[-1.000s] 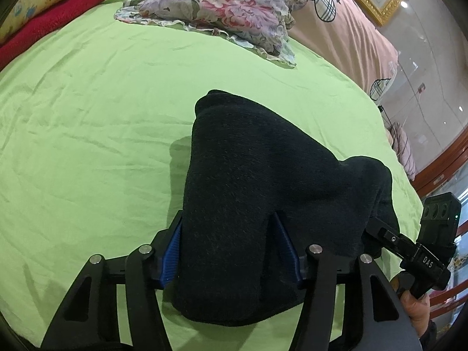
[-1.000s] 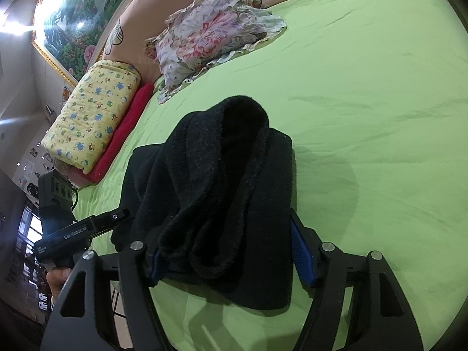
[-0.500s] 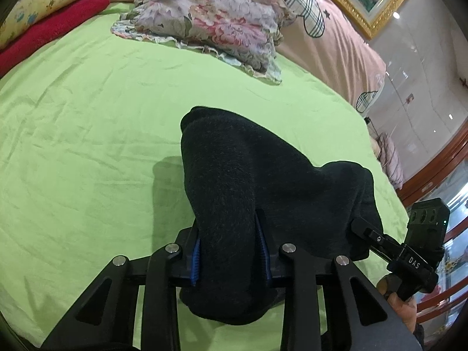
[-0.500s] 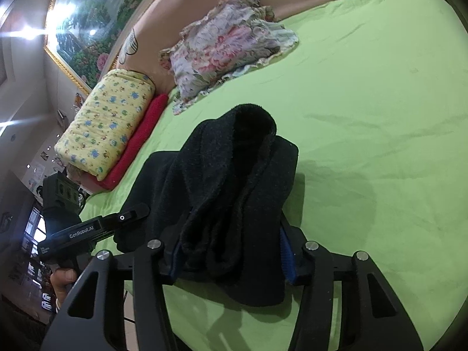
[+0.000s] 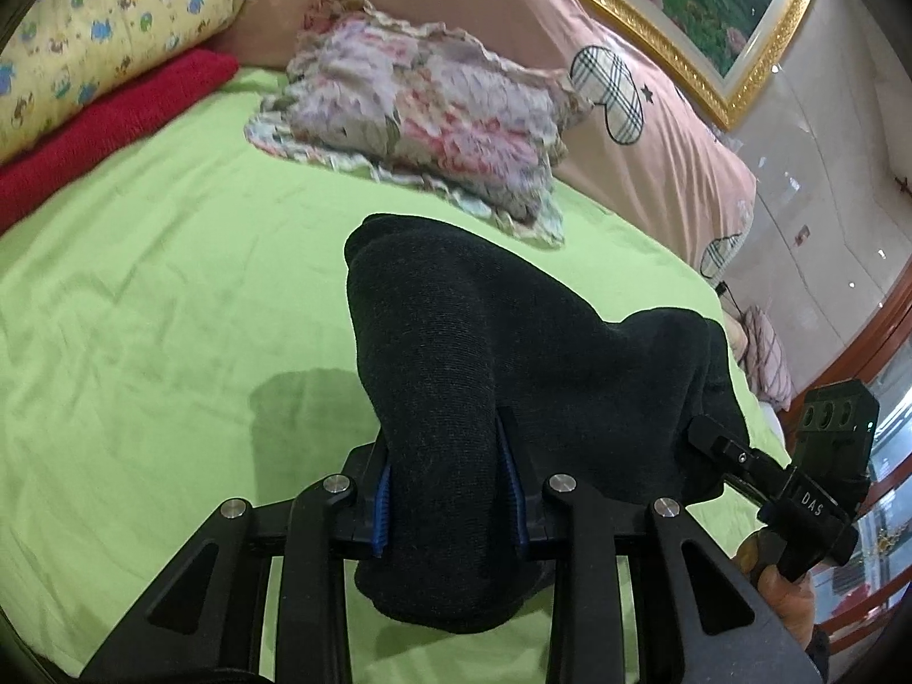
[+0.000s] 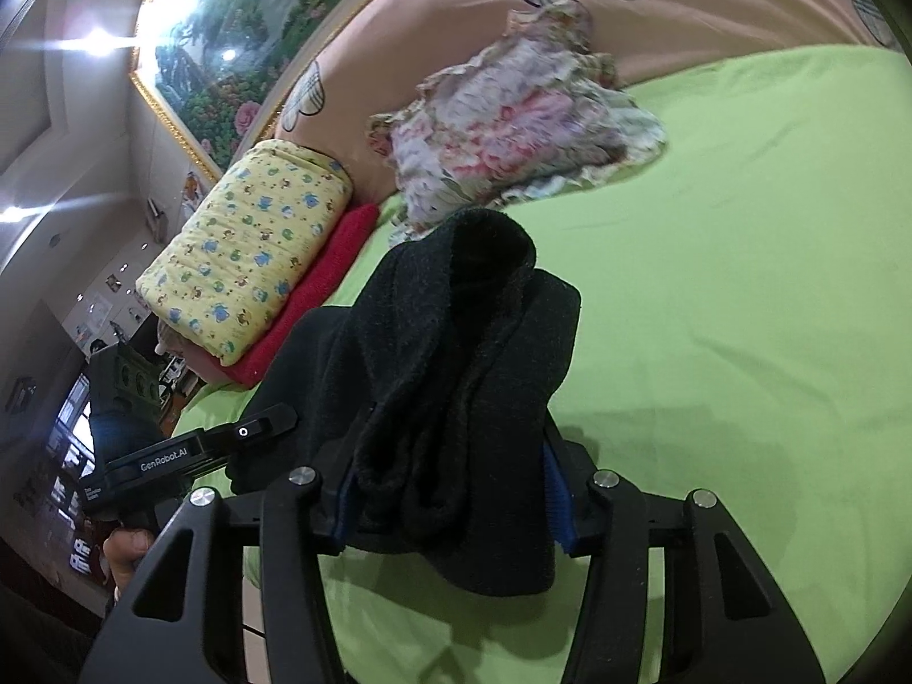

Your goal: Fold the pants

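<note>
Pants (image 5: 513,376): dark fleece fabric is gathered into a thick, bunched fold, held up above the green sheet (image 5: 148,308) and hung between the two grippers; a loose end is draped down below each set of fingers. In the right wrist view the same pants (image 6: 456,376) are seen as several rolled layers with a rounded hump at the far end.

Left gripper (image 5: 447,504): the fingers are drawn in narrow and clamped on one end of the pants, with the blue pads (image 5: 381,504) pressed against the cloth on both sides. From the right wrist view, this gripper (image 6: 268,419) is seen at the far left of the pants, its tip against the fabric.

Right gripper (image 6: 450,499): the other end of the pants is pinched between its fingers, and a blue pad (image 6: 556,499) is visible against the cloth. In the left wrist view it (image 5: 698,433) is seen at the right edge of the pants.

Sheet: a shadow is cast on it directly under the pants.

Floral pillow (image 5: 422,131): it lies on the sheet beyond the pants, apart from them.

Red blanket (image 5: 108,119): it is placed far left of the pants, under a yellow printed quilt (image 5: 97,28).

Pink headboard cushion (image 5: 638,131): it is set behind the floral pillow.
</note>
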`<state>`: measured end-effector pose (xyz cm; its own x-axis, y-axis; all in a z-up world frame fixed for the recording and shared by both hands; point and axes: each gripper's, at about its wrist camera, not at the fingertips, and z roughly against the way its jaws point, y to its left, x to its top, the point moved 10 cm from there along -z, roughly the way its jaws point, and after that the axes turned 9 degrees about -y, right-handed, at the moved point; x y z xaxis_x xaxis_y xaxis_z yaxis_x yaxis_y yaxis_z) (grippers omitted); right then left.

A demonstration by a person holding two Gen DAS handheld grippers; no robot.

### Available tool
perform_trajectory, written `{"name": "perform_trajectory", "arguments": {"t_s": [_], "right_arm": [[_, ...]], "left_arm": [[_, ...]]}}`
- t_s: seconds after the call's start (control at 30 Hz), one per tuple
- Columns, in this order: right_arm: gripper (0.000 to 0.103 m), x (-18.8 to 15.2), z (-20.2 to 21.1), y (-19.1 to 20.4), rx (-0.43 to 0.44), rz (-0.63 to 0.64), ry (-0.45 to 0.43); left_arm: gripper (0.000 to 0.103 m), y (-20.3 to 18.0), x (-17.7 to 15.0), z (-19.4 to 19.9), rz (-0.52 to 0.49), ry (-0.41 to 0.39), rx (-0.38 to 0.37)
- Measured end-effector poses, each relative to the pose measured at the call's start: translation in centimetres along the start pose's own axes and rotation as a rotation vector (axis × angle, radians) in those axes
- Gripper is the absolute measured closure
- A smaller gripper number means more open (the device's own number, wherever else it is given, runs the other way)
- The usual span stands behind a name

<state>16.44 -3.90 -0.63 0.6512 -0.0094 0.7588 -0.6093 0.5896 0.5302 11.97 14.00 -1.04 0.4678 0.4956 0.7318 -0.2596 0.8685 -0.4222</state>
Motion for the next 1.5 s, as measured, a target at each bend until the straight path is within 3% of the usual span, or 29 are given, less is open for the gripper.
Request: {"name": "perform_trajectory", "arguments": {"t_s": [0.5,0.8,1.07,1.27,1.33,1.5], "right_arm": [[0.05,4.6,-7.9,-0.2,-0.002,0.042,0.027],[0.05,6.4,-11.5,-2.1,-0.007,0.03,0.015],[0.05,5.2,-13.6,-3.6,-0.021,0.019,0.051],[0.045,4.7,-14.1,-5.1,-0.046,0.034,0.057],[0.043,4.5,-14.2,-5.9,-0.052,0.033,0.056],[0.039,4.5,-13.9,-8.3,-0.104,0.011,0.037]], "left_arm": [[0.072,3.5,5.9,-5.9,-0.003,-0.024,0.056],[0.072,4.7,6.6,-9.1,0.006,-0.01,0.08],[0.072,6.5,5.3,-10.9,0.029,0.028,0.102],[0.057,7.1,4.1,-11.4,0.036,0.037,0.11],[0.041,7.5,3.8,-11.5,0.031,0.032,0.129],[0.032,8.0,3.7,-11.7,0.042,0.024,0.125]]}}
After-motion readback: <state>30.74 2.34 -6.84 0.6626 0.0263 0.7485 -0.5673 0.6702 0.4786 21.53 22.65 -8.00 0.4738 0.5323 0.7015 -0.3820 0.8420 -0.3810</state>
